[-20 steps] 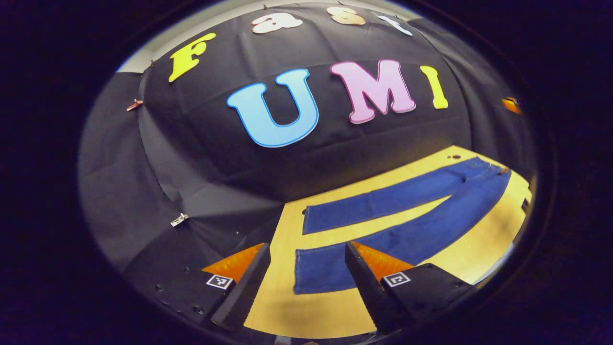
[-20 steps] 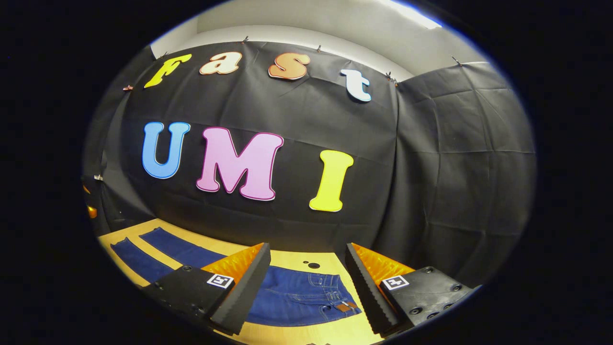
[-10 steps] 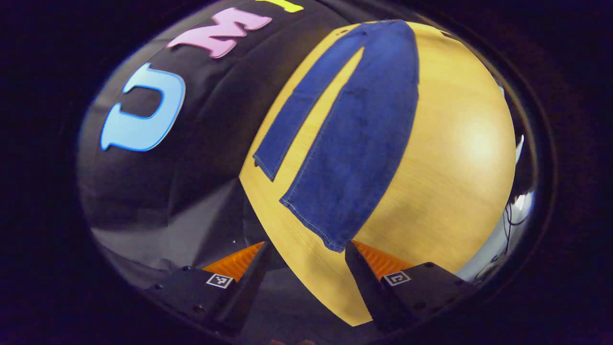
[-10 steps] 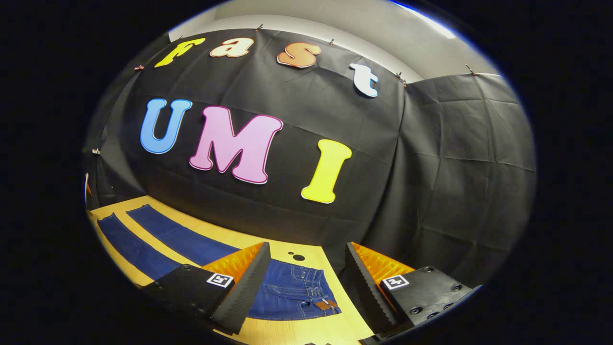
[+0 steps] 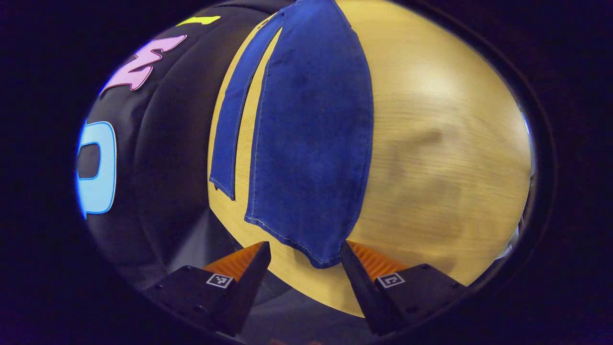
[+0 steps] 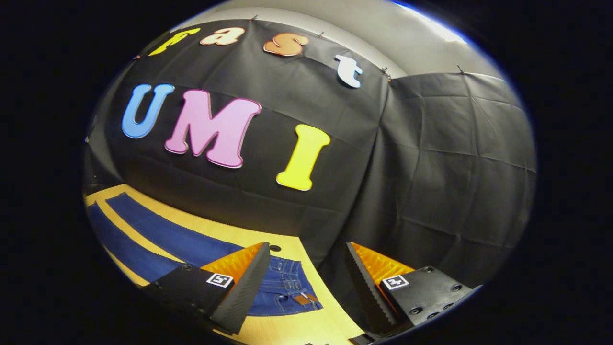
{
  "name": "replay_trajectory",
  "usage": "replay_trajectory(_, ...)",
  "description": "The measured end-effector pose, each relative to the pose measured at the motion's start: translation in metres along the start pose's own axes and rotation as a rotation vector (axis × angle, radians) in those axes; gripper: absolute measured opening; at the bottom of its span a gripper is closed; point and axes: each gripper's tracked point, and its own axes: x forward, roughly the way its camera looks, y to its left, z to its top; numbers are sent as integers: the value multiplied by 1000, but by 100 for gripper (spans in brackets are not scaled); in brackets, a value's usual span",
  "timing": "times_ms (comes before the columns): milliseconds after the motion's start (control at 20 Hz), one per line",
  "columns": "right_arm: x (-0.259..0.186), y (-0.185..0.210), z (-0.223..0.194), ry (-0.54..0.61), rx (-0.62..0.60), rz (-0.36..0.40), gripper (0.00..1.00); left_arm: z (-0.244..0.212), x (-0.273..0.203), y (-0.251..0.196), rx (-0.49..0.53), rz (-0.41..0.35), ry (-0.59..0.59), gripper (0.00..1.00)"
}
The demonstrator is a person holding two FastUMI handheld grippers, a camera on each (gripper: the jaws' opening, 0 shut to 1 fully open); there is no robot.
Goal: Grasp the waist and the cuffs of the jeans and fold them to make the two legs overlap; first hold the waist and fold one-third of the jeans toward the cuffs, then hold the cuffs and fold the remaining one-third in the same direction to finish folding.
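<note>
A: Where the left gripper view looks down, what lies under it?

B: A pale wooden table [image 5: 431, 143], its grain a little blurred, with the booth's black cloth wall [image 5: 163, 143] running along its far side. The jeans [image 5: 311, 143] lie flat on it, both legs stretched out side by side with a strip of bare wood between them.

A: And the left gripper [image 5: 305, 261]?

B: Tilted steeply toward the tabletop, just above the table's end. Its fingers stand wide apart and hold nothing. The hem of the nearer cuff [image 5: 292, 239] sits in the gap between them; whether either finger touches it I cannot tell.

A: The right gripper view?

B: The same table [image 6: 297, 326] and cloth wall [image 6: 431, 167], which turns a corner at the right, with a light ceiling above it. The waist [image 6: 292, 292] of the jeans lies near that table end, a brown patch on the waistband.

A: The right gripper [image 6: 306, 273]?

B: It points nearly level toward the wall, above the waist and apart from it. Its fingers are spread wide and empty.
</note>
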Motion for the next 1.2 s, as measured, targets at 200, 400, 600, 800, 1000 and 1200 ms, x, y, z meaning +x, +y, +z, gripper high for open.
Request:
replay_trajectory(200,24,4,-17,-30,-302,51,96,14,21,12,-17,-42,-3,82)
replay_trajectory(400,42,25,-45,-76,-634,234,96,22,25,7,1,-99,15,42)
replay_trajectory(600,56,17,-102,-22,-821,344,96,25,25,0,-44,-108,46,16)
replay_trajectory(800,55,26,-165,40,-1045,523,96,32,24,-8,-134,-164,57,6)
replay_trajectory(1000,46,14,-252,183,-1223,737,96,34,25,-7,-101,-192,79,6)
replay_trajectory(1200,67,-1,-299,274,-1325,768,96,34,23,-8,-103,-179,99,6)
